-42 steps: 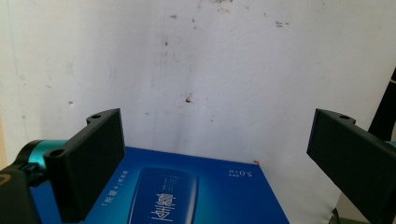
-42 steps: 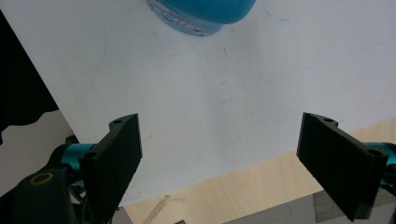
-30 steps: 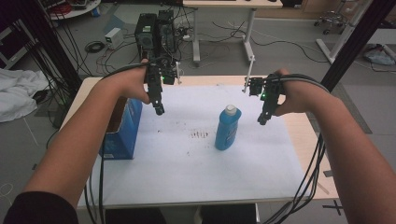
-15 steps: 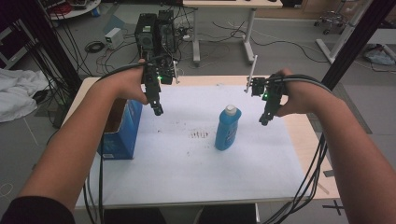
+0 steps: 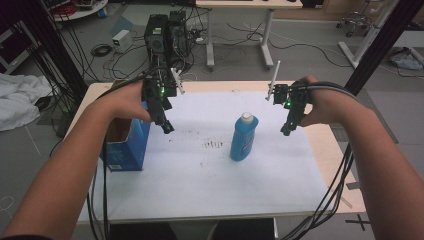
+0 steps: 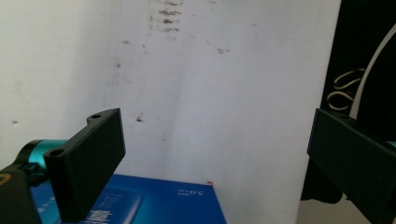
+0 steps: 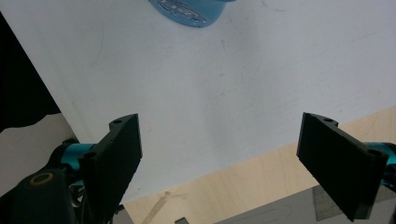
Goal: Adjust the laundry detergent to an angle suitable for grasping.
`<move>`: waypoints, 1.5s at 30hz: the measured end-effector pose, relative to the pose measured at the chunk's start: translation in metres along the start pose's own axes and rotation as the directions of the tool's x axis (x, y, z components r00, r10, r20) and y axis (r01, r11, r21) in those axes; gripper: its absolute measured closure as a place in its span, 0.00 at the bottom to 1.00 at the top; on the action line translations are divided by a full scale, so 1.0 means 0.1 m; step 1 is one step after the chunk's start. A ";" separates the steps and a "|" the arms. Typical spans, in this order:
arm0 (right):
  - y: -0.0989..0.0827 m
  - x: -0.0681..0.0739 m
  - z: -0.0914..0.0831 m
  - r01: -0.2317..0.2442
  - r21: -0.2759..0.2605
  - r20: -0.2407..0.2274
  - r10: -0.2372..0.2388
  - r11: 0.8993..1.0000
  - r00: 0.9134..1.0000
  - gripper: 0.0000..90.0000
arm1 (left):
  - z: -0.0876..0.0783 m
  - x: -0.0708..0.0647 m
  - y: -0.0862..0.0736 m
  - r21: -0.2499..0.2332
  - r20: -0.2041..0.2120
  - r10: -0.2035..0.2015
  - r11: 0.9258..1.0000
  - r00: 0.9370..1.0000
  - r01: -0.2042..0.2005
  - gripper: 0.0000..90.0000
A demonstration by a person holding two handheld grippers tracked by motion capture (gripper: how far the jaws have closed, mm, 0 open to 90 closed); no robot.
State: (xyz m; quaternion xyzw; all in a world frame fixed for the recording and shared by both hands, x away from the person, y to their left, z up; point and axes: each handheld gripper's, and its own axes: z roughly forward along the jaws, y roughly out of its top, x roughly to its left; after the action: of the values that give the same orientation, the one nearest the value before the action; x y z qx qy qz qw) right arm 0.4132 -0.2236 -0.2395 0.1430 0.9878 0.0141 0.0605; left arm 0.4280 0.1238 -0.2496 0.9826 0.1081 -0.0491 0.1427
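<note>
A blue bottle (image 5: 243, 139) with a white cap is seen standing upright on the white sheet (image 5: 200, 175) that covers the table (image 5: 330, 150). It is placed between the two grippers, nearer to the right gripper (image 5: 286, 131), and is touched by neither. In the right gripper view, only the bottle's blue base (image 7: 191, 10) is caught at the top edge, well ahead of the jaws.

A blue cardboard box (image 5: 124, 145) is set just below and to the outer side of the left gripper (image 5: 168, 128); its top is open, but what lies inside cannot be made out. In the left gripper view the box's printed blue face (image 6: 154, 205) is seen directly beneath the jaws.

Both grippers are held above the sheet by bare forearms entering from the near edge, with the jaws angled downward and slightly inward toward the bottle. The left gripper's jaws are spread wide with nothing between them but stained sheet. The right gripper's jaws are likewise held wide apart and empty, over the sheet's edge and the bare wood beside it. Black cables are trailed back from each gripper along the forearms.
</note>
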 end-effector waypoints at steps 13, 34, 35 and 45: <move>-0.01 0.03 0.02 0.002 0.004 0.005 -0.002 1.000 1.000 0.15 | 0.24 -0.26 -0.18 -0.105 0.037 -0.053 0.993 0.998 0.057 0.05; -0.02 0.07 0.06 -0.003 -0.005 0.003 0.003 1.000 1.000 0.15 | 0.51 -0.52 -0.08 -0.423 0.057 -0.243 0.873 0.968 0.244 0.05; -0.02 0.07 0.06 -0.005 -0.008 0.003 0.005 1.000 1.000 0.15 | 0.51 -0.52 -0.07 -0.436 0.057 -0.253 0.864 0.966 0.252 0.05; -0.06 0.08 0.06 -0.008 -0.013 0.002 0.008 1.000 1.000 0.15 | 0.60 -0.55 0.07 -0.513 0.048 -0.345 0.797 0.937 0.320 0.05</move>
State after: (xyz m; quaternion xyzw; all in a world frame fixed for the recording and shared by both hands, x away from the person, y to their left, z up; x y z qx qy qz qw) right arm 0.4044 -0.2270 -0.2467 0.1468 0.9870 0.0209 0.0622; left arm 0.3720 0.0890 -0.2975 0.8753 0.2912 -0.0193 0.3855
